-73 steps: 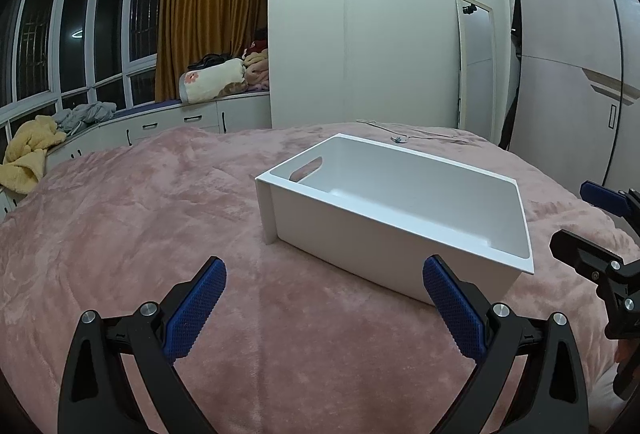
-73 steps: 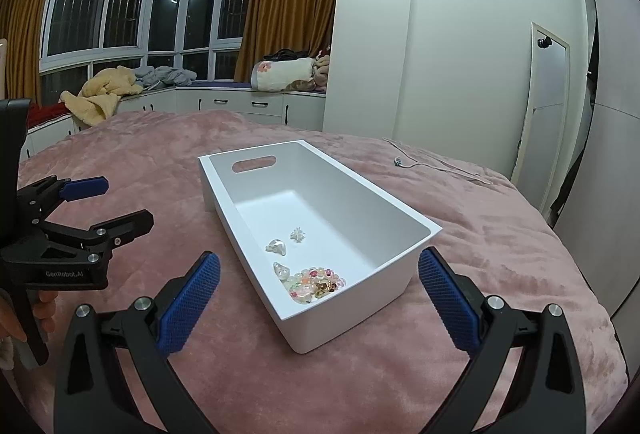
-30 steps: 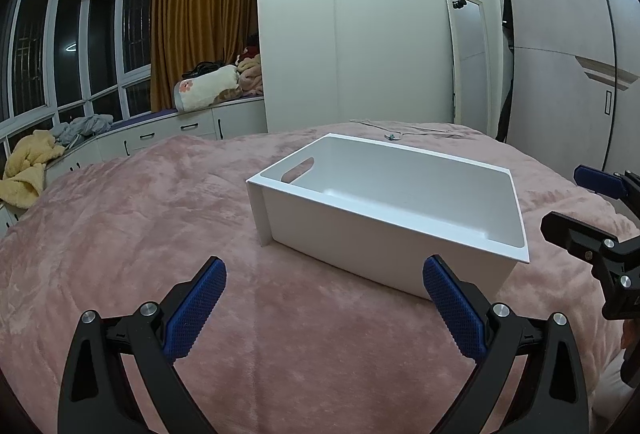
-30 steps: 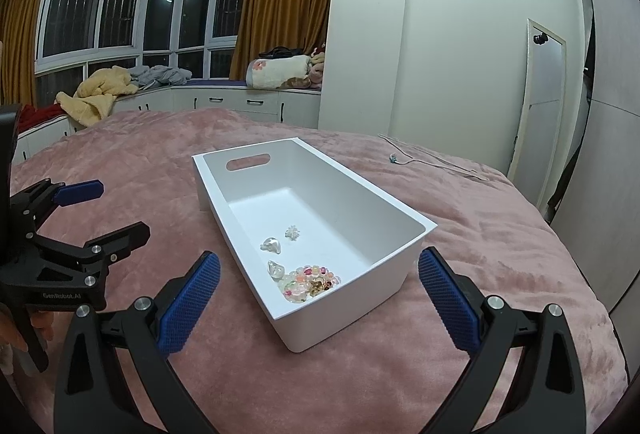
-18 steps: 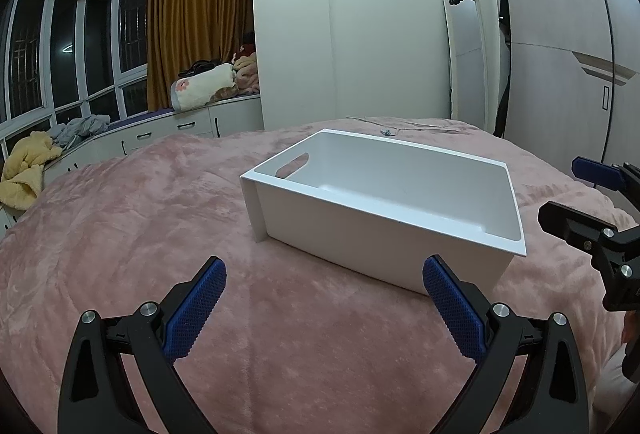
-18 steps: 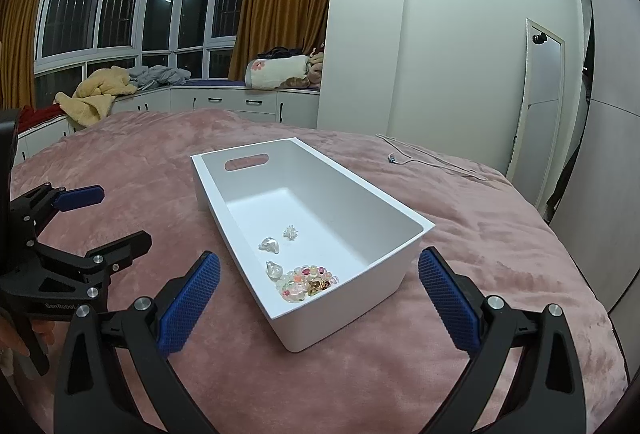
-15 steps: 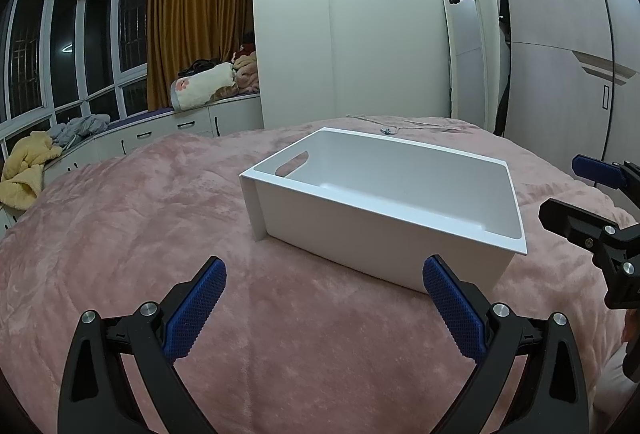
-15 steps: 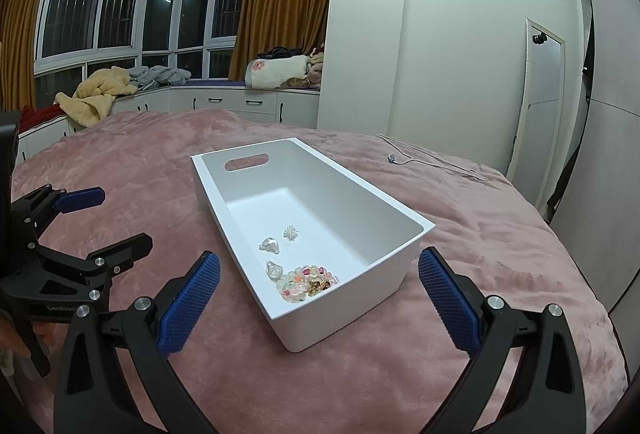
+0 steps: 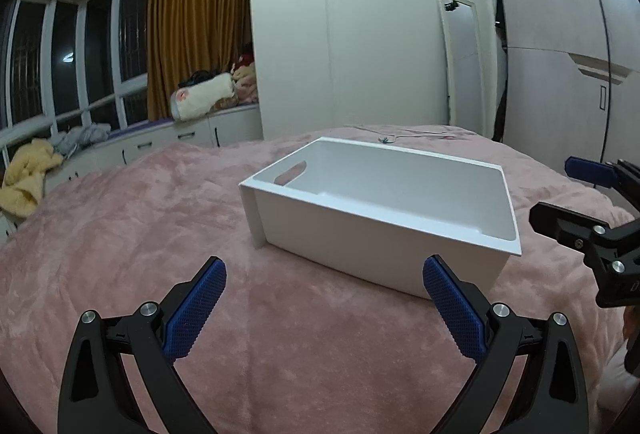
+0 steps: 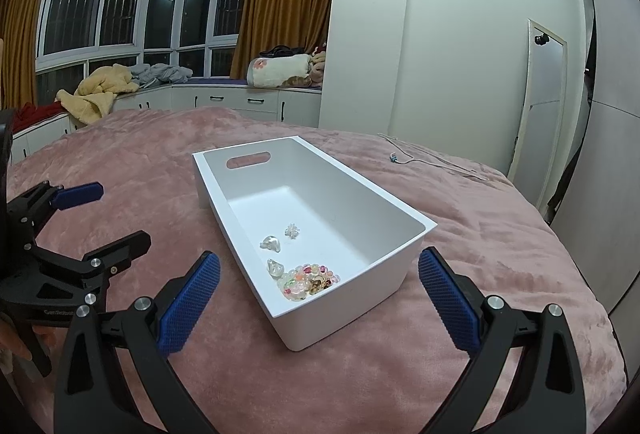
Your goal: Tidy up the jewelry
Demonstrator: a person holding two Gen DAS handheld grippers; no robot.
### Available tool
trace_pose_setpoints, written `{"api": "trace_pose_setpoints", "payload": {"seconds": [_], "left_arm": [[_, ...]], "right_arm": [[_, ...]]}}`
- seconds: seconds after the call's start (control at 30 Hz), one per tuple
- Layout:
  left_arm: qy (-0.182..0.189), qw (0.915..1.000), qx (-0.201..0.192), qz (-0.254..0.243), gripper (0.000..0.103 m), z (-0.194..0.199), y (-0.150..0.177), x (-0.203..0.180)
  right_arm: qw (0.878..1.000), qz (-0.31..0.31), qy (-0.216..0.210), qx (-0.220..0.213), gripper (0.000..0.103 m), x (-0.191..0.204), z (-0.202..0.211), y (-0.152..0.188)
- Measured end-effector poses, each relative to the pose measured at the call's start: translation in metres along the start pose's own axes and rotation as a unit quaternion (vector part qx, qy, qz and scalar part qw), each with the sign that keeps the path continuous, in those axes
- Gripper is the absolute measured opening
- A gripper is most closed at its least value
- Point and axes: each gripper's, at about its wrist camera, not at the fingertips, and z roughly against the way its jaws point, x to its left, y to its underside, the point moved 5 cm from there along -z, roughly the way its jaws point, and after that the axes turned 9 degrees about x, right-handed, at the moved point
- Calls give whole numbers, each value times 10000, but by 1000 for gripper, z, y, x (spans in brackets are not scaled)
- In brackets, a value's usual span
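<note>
Both tongs, left (image 9: 322, 304) and right (image 10: 318, 298), hang spread wide and empty above the pink bed (image 10: 160, 161), beside the white bin (image 10: 400, 234) holding the jewelry (image 10: 306, 280) near its front end.

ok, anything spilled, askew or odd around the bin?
Nothing stands out. The white bin sits flat and upright on the pink blanket, and all the jewelry visible lies inside it, bunched toward the near end. None shows on the blanket. Both the left gripper and right gripper are open and empty.
</note>
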Motion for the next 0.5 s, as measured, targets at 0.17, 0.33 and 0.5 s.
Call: {"api": "trace_pose_setpoints", "payload": {"seconds": [0.17, 0.33, 0.5], "left_arm": [[72, 9999, -74, -67, 100, 2, 0, -3], [75, 9999, -68, -63, 100, 2, 0, -3], [87, 9999, -53, -36, 100, 2, 0, -3]], "right_arm": [[10000, 9, -2, -8, 98, 0, -1, -1], [10000, 2, -12, 5, 98, -1, -1, -1], [10000, 6, -9, -5, 98, 0, -2, 0]]}}
